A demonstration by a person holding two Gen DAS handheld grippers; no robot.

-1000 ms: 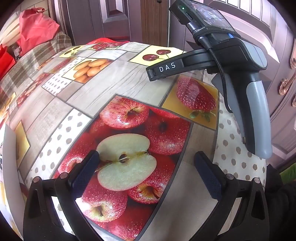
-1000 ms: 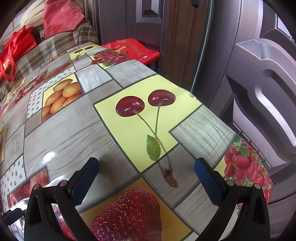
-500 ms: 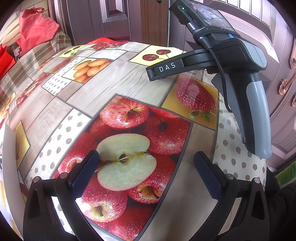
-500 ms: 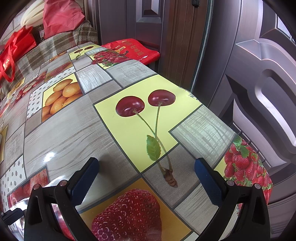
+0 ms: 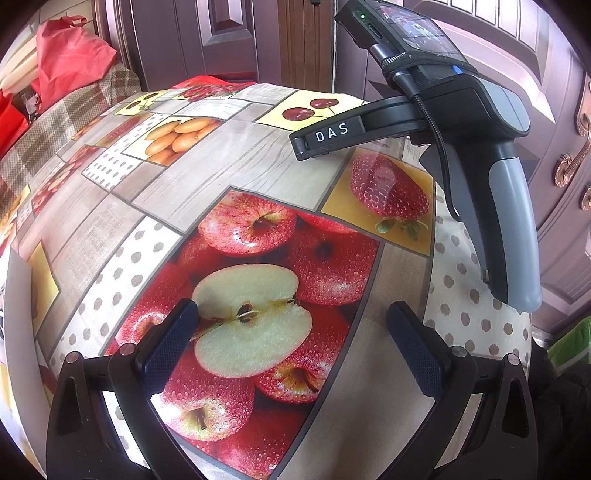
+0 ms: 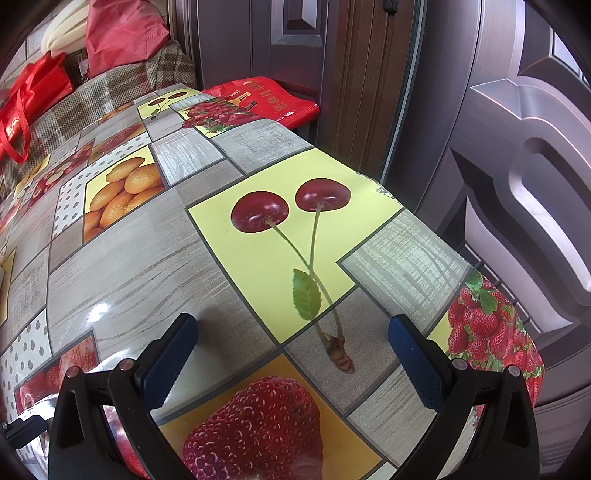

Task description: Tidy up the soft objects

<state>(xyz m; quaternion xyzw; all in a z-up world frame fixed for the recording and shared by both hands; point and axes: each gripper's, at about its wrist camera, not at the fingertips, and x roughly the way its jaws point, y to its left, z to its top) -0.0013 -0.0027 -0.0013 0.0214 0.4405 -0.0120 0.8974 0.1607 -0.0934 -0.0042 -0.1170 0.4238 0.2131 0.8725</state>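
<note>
My left gripper (image 5: 291,332) is open and empty, low over the table's fruit-print oilcloth (image 5: 184,192), above a printed halved apple. My right gripper (image 6: 291,343) is open and empty over the printed cherries near the table's right edge. The right gripper's body (image 5: 461,122) shows in the left wrist view at upper right, marked DAS. No loose soft object lies on the table in either view. A red fabric bag (image 5: 66,62) and a white bundle (image 6: 66,29) rest on a plaid-covered surface (image 6: 110,92) beyond the table's far left.
Dark panelled doors (image 6: 498,147) stand close behind and to the right of the table. A flat red printed bag (image 6: 266,99) lies by the far table edge. A red handled bag (image 6: 26,107) sits at far left. The table edge (image 6: 491,295) drops off at right.
</note>
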